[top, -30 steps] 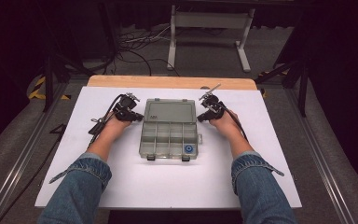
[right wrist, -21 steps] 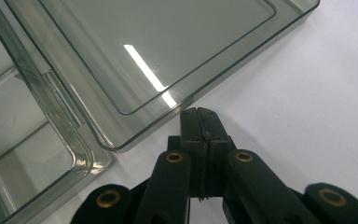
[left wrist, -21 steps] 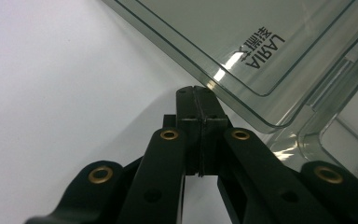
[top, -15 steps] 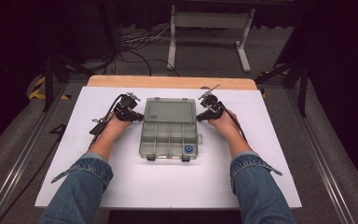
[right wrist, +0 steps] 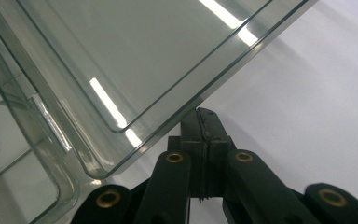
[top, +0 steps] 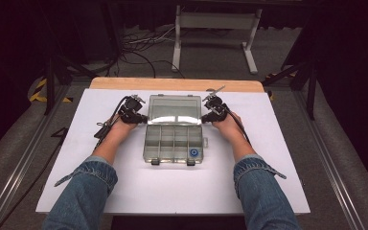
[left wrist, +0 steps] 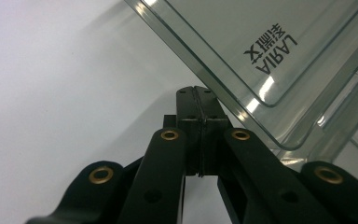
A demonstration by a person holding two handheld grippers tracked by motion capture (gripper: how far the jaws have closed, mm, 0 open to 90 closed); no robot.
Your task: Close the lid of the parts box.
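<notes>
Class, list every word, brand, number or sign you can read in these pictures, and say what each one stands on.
"LARIA", seen upside down, on the clear lid of the plastic box.
Two printed characters beside it on that lid: too unclear to read for certain.
Blue round sticker in a front compartment of the box: too small to read.

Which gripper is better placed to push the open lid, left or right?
Neither clearly: the left gripper and right gripper, both shut, sit at opposite edges of the lid.
</notes>
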